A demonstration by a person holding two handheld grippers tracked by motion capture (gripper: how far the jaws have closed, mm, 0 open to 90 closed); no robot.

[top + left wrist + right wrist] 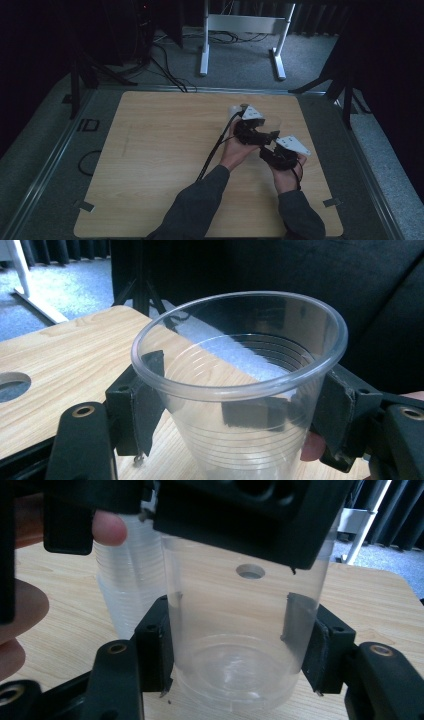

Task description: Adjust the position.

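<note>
High view: wooden table (150, 150) on grey carpet (240, 55); both claws grip one clear cup (240, 390).

A light wooden table (150, 165) with a round hole (250, 571) stands on grey carpet (240, 55), a white desk frame (245, 30) and black cables (165, 70) behind, against dark curtains (45, 35)
</note>
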